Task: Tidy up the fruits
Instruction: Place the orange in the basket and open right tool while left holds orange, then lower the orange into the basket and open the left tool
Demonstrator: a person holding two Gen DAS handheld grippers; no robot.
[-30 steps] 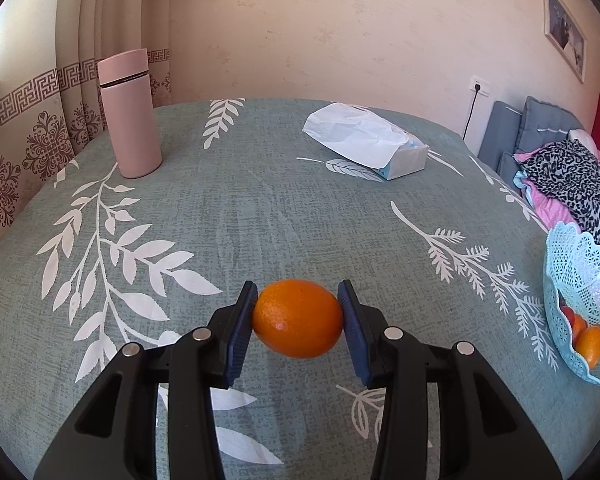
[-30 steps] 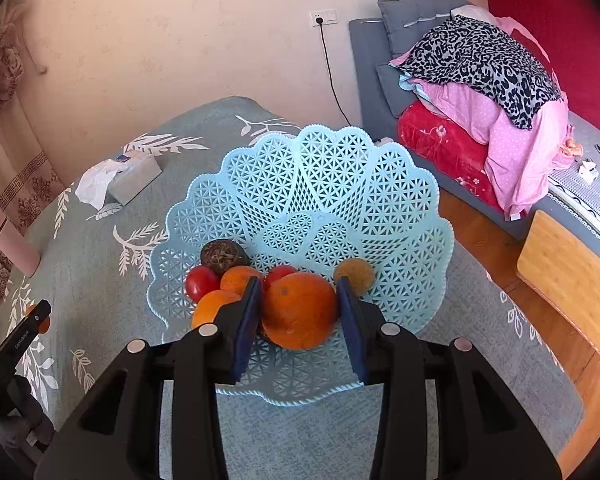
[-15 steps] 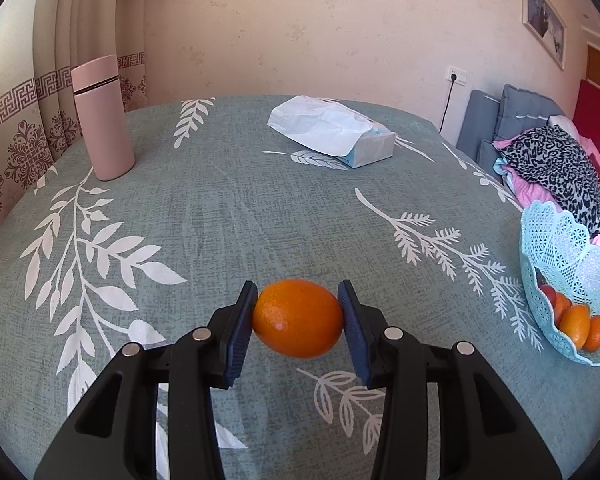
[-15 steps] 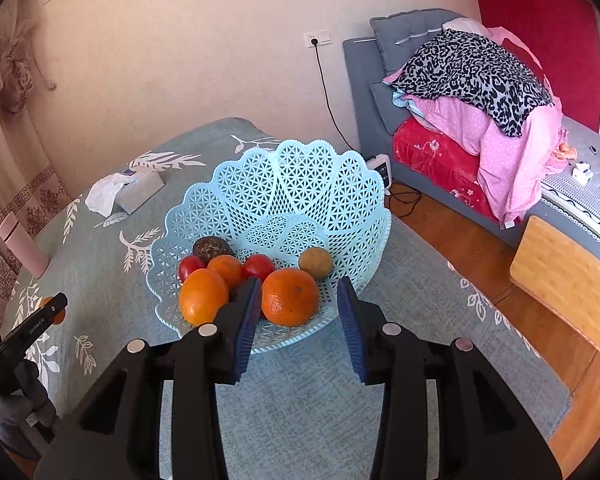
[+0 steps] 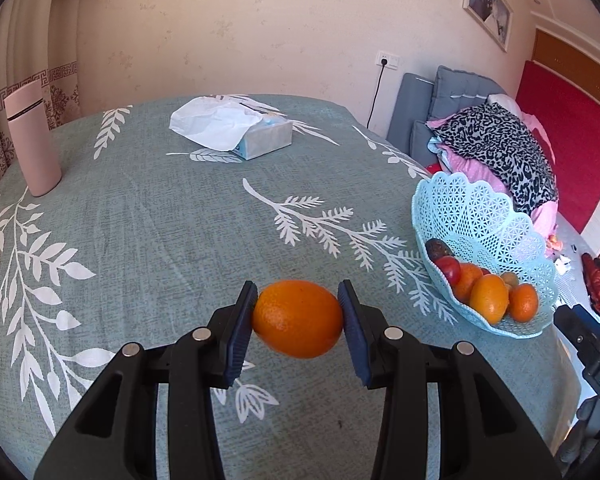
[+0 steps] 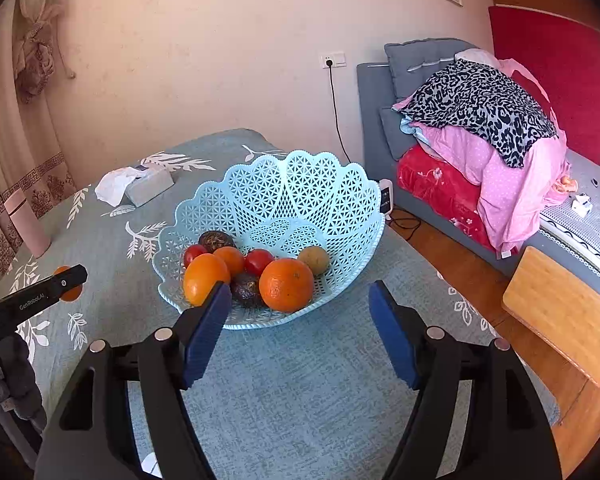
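My left gripper [image 5: 298,322] is shut on an orange [image 5: 298,318], held above the leaf-print tablecloth; the same gripper [image 6: 70,286] shows at the left of the right wrist view. A light blue lattice basket [image 5: 480,216] [image 6: 300,184] stands at the table's right end, holding several fruits: oranges, red tomatoes, dark passion fruits and a brownish round fruit. The large orange [image 6: 286,284] lies at the basket's front. My right gripper [image 6: 300,328] is drawn back from the basket, its jaws opening wide with nothing between them.
A pink flask [image 5: 32,140] stands at the table's far left and a tissue box [image 5: 236,130] at the back. Beyond the table's right edge are a wooden floor, a wooden stool [image 6: 560,312] and a bed piled with clothes [image 6: 480,120].
The right gripper let go of the large orange in the basket, drew back and opened wide. The left gripper swung right with its orange, bringing the basket further into its view.
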